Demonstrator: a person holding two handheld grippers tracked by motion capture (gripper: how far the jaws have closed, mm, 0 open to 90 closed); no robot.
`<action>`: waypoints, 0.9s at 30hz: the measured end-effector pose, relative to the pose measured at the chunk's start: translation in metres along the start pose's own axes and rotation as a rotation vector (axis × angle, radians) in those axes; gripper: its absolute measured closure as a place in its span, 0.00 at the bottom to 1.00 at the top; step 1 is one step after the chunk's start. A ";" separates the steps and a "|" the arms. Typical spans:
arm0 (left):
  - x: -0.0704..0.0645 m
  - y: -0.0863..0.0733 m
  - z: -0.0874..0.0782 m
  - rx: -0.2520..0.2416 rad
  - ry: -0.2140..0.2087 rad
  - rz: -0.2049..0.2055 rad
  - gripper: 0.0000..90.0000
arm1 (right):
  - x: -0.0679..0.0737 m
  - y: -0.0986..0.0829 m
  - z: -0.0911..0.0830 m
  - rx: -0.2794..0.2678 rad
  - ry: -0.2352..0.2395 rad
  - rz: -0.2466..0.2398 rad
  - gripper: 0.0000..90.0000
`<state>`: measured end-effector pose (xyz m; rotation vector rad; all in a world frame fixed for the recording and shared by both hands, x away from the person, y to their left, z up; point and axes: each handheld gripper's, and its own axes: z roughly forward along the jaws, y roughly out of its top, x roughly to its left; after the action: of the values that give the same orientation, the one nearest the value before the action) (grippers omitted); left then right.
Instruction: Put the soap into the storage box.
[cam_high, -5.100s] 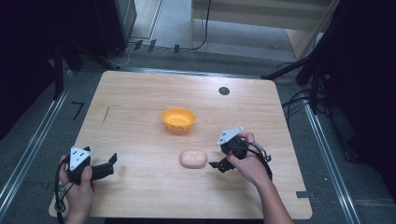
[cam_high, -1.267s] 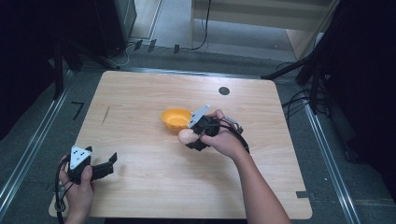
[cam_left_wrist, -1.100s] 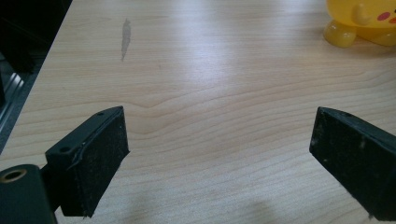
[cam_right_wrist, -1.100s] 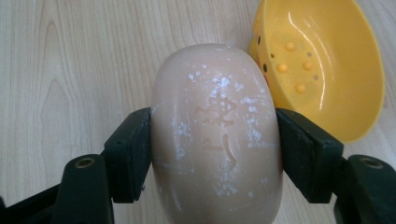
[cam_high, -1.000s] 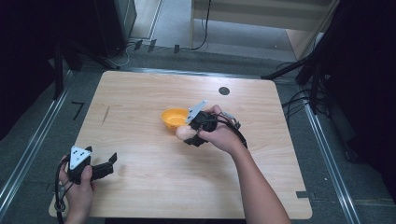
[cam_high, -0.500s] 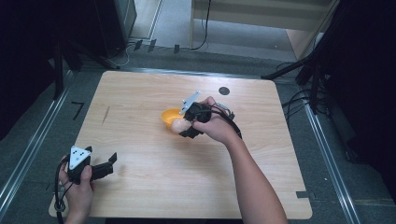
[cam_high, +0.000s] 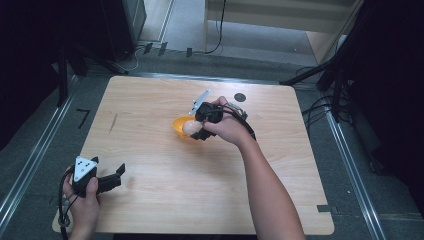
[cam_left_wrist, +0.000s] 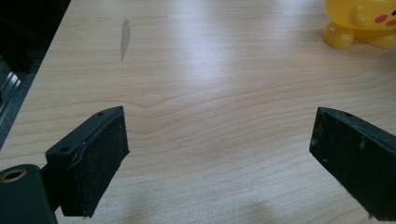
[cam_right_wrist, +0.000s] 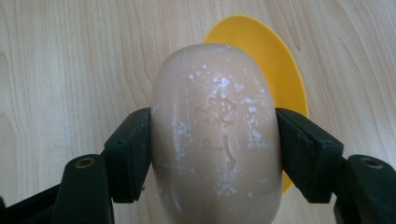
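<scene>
My right gripper (cam_high: 196, 131) is shut on a pale pink oval soap bar (cam_right_wrist: 215, 135) and holds it above the rim of a small yellow-orange dish (cam_high: 180, 125) in the middle of the wooden table (cam_high: 200, 190). In the right gripper view the dish (cam_right_wrist: 268, 56) lies just beyond and under the soap. The soap (cam_high: 190, 128) hides part of the dish in the high view. At the table's near left corner my left gripper (cam_high: 116, 176) stands open with nothing between its jaws. The left gripper view has the dish's yellow foot (cam_left_wrist: 359, 23) far off at the top right.
A round black grommet (cam_high: 240, 97) sits in the table near the far edge. A grey smear (cam_left_wrist: 125, 37) marks the wood at the left. Metal rails (cam_high: 30, 165) run along both sides of the table; dark equipment and cables stand beyond.
My right gripper took the soap from the table near the front and has carried it up and left, to the dish's rim. The left gripper has stayed still.
</scene>
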<state>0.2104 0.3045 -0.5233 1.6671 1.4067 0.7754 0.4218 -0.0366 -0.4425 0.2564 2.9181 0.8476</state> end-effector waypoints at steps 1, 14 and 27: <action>0.000 0.000 0.000 0.001 -0.002 0.000 0.05 | -0.002 0.000 0.001 0.000 -0.002 -0.008 0.36; 0.000 0.000 -0.001 0.000 -0.001 -0.003 0.05 | -0.014 0.011 0.013 0.026 0.002 -0.014 0.36; 0.001 0.000 -0.001 -0.009 -0.006 -0.005 0.05 | -0.025 0.013 0.024 0.054 0.011 0.002 0.36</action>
<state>0.2096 0.3052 -0.5232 1.6572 1.4011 0.7717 0.4516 -0.0181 -0.4545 0.2590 2.9542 0.7733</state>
